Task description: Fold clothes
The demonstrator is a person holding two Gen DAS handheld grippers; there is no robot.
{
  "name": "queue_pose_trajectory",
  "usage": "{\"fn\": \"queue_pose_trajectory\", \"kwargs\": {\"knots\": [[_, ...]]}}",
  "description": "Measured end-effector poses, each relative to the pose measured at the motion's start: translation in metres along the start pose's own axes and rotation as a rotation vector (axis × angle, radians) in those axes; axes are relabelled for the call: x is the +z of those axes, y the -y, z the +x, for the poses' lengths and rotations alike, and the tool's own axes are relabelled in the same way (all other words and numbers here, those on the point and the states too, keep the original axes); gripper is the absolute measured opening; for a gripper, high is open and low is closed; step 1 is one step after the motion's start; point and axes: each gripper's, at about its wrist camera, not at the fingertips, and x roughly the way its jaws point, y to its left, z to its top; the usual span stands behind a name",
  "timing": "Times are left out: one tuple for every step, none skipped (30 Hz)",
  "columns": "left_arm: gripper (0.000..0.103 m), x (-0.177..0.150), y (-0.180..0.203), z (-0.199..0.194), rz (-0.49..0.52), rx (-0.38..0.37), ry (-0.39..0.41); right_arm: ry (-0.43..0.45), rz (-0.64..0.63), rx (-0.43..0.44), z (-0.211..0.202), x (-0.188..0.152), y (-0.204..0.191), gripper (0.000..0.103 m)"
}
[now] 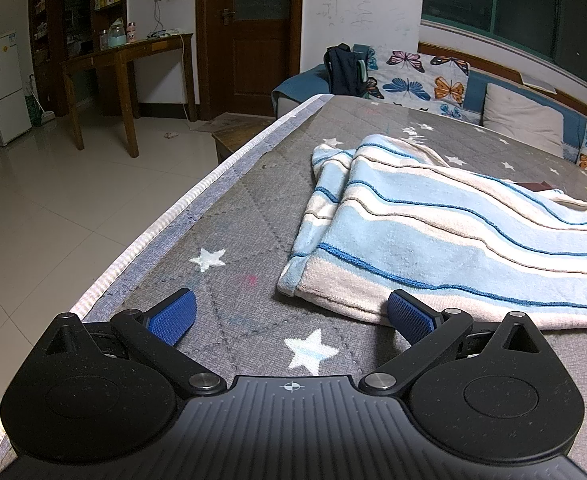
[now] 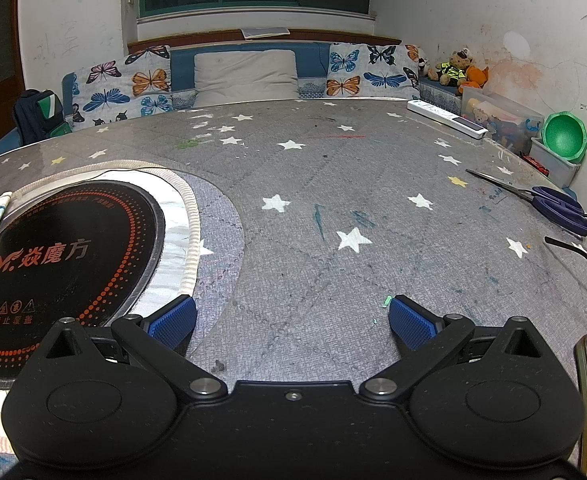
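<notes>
Trouble ahead: both tongs gape, left tongs [image 1: 291, 314] beside the towel [image 1: 453, 236], right tongs [image 2: 292, 320] over bare table [image 2: 333, 184]. A shallow one-sided pinch could drag the towel crooked.

left hand-held gripper [image 1: 289, 314] jaws spread wide, holding nothing, right hand-held gripper [image 2: 291, 316] likewise wide, both level

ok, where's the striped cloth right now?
Left wrist view, right half: striped cloth lies folded on the star-print table, its near edge beside the left gripper.

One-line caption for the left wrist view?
Open left hand-held gripper at the near edge of a folded striped towel on the star-print table cover.
</notes>
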Motion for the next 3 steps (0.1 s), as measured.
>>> {"fn": "queue_pose_trajectory", "kwargs": {"knots": [[0.103, 0.0, -0.0003, 0.0001, 0.0, 0.0, 0.0, 0.0, 0.0, 0.0, 0.0, 0.0, 0.0, 0.103], [0.103, 0.0, 0.0, 0.0, 0.0, 0.0, 0.0, 0.0, 0.0, 0.0, 0.0, 0.0, 0.0, 0.103], [0.103, 0.0, -0.0001, 0.0001, 0.0, 0.0, 0.0, 0.0, 0.0, 0.0, 0.0, 0.0, 0.0, 0.103]]}}
